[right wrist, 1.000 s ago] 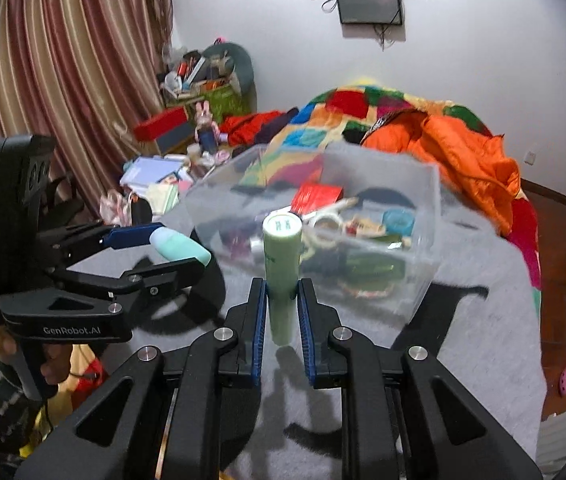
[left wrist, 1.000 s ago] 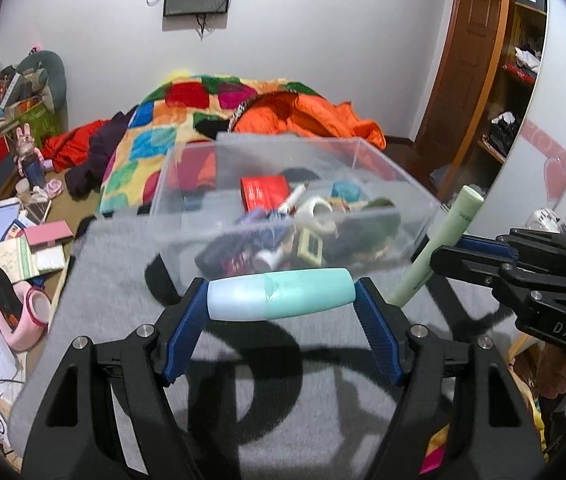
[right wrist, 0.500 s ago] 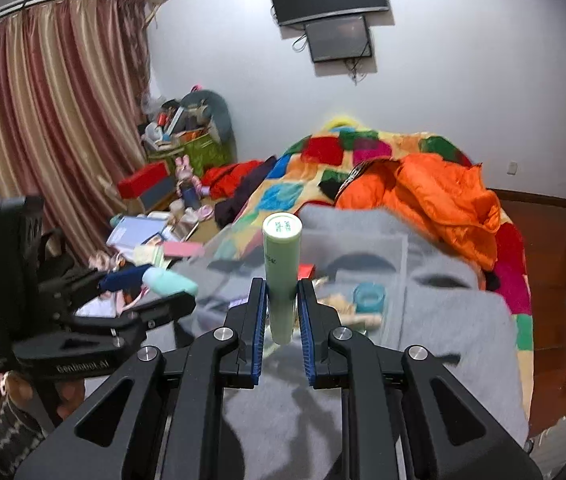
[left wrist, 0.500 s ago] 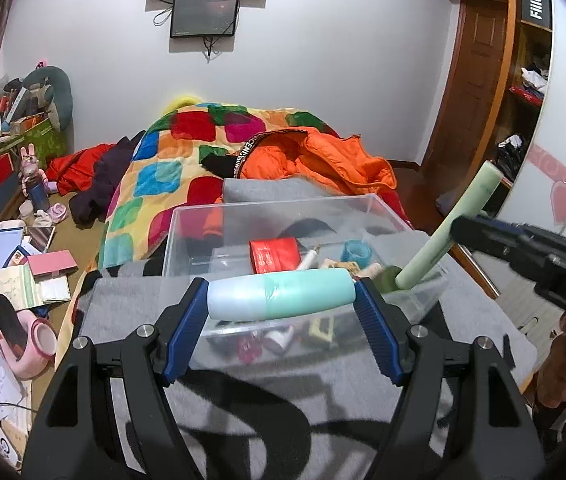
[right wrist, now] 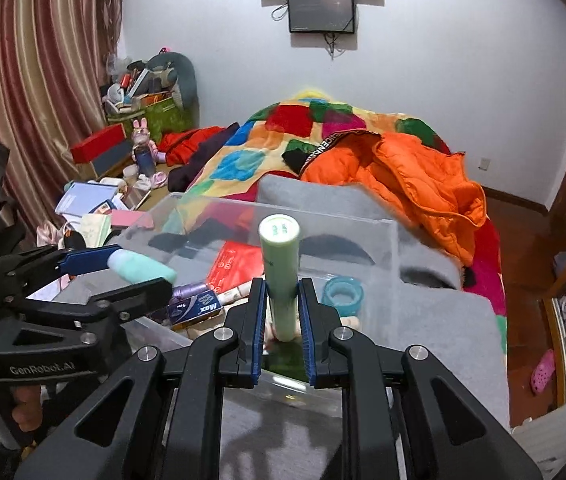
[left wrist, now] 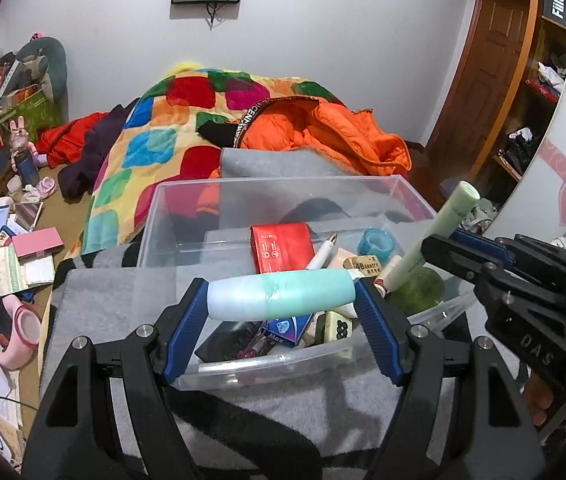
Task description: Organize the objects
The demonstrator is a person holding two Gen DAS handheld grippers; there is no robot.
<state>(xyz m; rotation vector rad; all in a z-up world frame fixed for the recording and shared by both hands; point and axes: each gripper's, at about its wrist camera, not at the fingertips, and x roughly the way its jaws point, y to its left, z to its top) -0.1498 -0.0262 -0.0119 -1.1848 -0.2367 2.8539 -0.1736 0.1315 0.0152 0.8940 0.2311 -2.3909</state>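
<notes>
Left gripper point(left wrist: 281, 300) clamps the teal bottle point(left wrist: 281, 295) crosswise. A second ago it hung short of the clear bin point(left wrist: 283, 184); now it is over the near rim. Right gripper point(right wrist: 281, 308) grips the pale green tube point(right wrist: 280, 276) upright, likewise carried over the bin's right side. Likely both drops come next.

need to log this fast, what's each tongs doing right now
left tongs: shut on the teal bottle, gripped end to end, over the bin.
right tongs: shut on the green tube, upright, over the bin.
</notes>
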